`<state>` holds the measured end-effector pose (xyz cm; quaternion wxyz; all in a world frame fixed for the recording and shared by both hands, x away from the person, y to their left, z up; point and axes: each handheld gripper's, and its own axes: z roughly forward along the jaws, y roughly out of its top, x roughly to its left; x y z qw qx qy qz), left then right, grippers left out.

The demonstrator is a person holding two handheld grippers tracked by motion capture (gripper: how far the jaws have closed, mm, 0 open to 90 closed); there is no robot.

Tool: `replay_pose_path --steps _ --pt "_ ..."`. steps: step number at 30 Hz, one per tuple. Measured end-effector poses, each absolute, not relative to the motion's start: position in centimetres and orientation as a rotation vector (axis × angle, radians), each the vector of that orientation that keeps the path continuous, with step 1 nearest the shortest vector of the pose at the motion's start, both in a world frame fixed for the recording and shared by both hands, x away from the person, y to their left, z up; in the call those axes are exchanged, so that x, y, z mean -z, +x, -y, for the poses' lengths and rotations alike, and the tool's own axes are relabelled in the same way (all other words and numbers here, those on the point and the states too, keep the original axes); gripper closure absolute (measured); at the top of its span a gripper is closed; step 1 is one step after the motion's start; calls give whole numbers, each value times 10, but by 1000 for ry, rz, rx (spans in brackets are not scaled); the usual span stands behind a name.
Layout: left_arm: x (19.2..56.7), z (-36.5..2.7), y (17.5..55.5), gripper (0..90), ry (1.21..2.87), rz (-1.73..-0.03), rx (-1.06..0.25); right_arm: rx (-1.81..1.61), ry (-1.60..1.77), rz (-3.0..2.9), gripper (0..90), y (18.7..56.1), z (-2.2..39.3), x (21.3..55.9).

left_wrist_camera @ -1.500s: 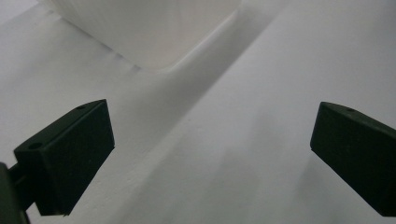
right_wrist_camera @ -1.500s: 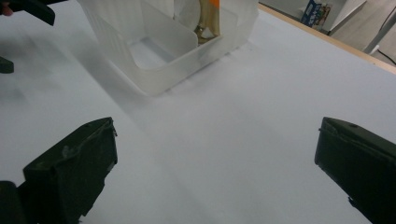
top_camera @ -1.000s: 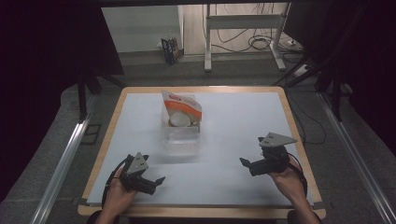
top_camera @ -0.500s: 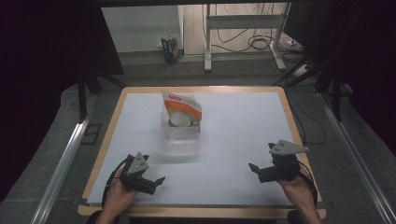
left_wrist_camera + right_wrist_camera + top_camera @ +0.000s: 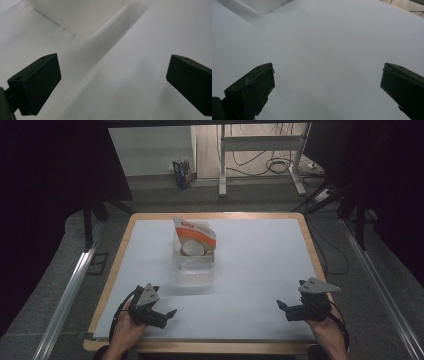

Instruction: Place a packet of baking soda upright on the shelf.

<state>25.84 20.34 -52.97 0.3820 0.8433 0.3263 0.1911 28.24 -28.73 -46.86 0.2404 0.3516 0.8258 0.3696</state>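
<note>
Both sets of jaws are spread wide right now with nothing between them, just bare tabletop. My left gripper [image 5: 161, 315] sits low near the front-left corner of the table [image 5: 260, 270], and my right gripper [image 5: 287, 311] is over at the front-right, so they're well apart from each other. Each one is in a hand [image 5: 127, 330] coming in from the near edge.

Closest thing to me is the clear plastic container [image 5: 194, 262], sitting around the middle of the table, a bit left of centre and nearer my left gripper. In the left gripper view I can see one rounded corner of it [image 5: 82, 17] up ahead, pale and blurry. A white and orange bag [image 5: 195, 236] stands up in its far end, tilted a little, with something round and white [image 5: 192, 248] leaning at its foot. Can't tell what that round thing is.

Surface is a plain white sheet with a light wooden rim around it. Room's pretty dim. Grey floor all round, a metal rail [image 5: 67, 295] running along the left side, another one on the right, cables [image 5: 280, 167] lying on the floor behind the table near a white frame's legs [image 5: 222, 170], and a small box [image 5: 182, 172] standing back there too.
</note>
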Motion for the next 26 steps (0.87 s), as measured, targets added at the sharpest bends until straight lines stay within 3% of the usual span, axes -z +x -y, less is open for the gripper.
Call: replay_pose_path --steps 26 --pt "531 -201 259 0 2175 -836 -500 -968 1040 -2296 0 300 305 498"
